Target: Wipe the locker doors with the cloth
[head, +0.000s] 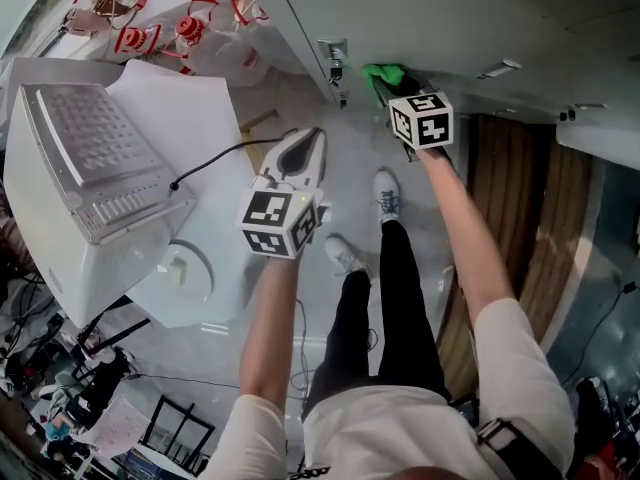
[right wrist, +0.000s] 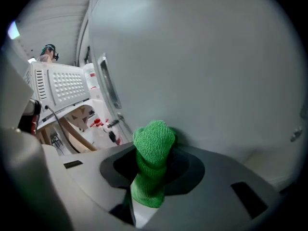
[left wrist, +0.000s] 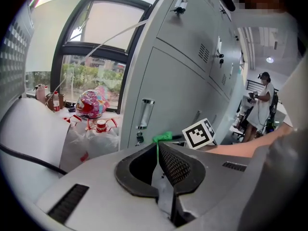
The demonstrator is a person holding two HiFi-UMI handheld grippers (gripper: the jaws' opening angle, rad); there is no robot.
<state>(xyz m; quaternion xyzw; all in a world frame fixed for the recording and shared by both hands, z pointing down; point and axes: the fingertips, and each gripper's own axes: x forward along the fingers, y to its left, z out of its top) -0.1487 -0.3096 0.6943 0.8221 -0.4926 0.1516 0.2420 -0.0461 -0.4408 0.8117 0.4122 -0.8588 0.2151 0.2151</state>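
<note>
My right gripper [head: 395, 93] is shut on a green knitted cloth [right wrist: 153, 148], bunched between its jaws. The cloth [head: 383, 76] presses against the lower grey locker door [right wrist: 202, 66], just right of that door's chrome handle [right wrist: 108, 81]. The green cloth [left wrist: 162, 137] also shows past the left gripper's jaws, next to the right gripper's marker cube [left wrist: 198, 134]. My left gripper [head: 300, 158] hangs lower and to the left, away from the locker door [head: 420, 18], its jaws closed together with nothing between them [left wrist: 158, 150].
A white machine with a perforated top [head: 90, 158] and a black cable [head: 215, 158] stand to the left. Plastic bags with red print [head: 190, 33] lie by the locker's base near a window [left wrist: 91, 57]. Another person [left wrist: 262, 105] stands far down the row.
</note>
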